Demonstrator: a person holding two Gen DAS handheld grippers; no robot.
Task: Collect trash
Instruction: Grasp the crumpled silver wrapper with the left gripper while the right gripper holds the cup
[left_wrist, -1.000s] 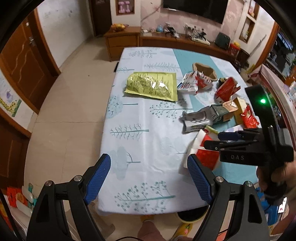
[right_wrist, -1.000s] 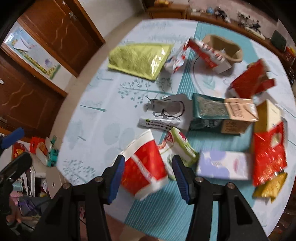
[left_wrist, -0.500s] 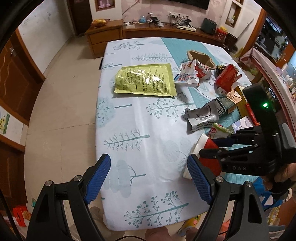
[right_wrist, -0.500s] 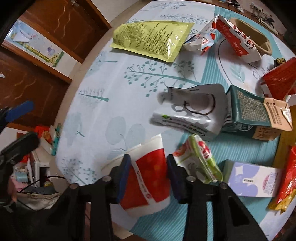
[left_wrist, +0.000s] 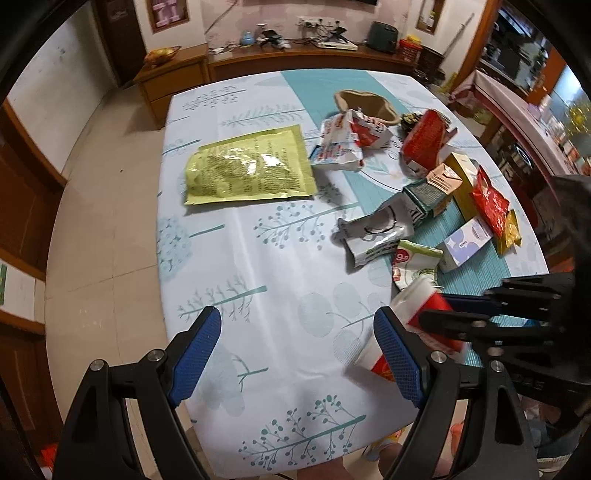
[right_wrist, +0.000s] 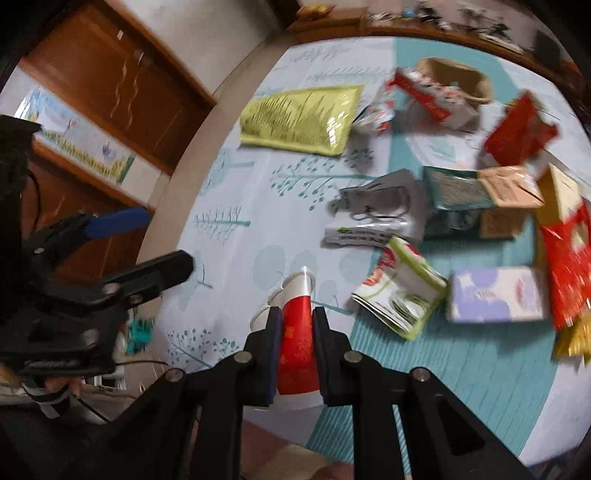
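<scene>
**Right gripper pinches the red-and-white paper cup at the near edge of the table**

The right gripper has just been closing, and its jaws now press on both sides of a red-and-white paper cup, squashing it narrow; the cup's white rim points away from the camera, over the tablecloth close to the near edge; whether its far end touches the cloth cannot be told through the blur. In the left wrist view the same cup shows beside the right gripper's black fingers, near the table's near right corner.

The left gripper hangs over the near edge with its blue pads wide apart and nothing between them; only the patterned tablecloth lies below.

The rest of the trash is spread over the right half of the table; a flat yellow-green bag lies alone toward the left edge; a crumpled red-and-white wrapper sits just right of it, with a brown paper bowl behind it toward the far edge; a grey-and-white pouch lies near the middle, touching a green-and-tan carton; a green-and-white packet lies just beyond the cup, and a pale lilac box sits beside it toward the right edge; a red foil packet rests against the right edge.
</scene>
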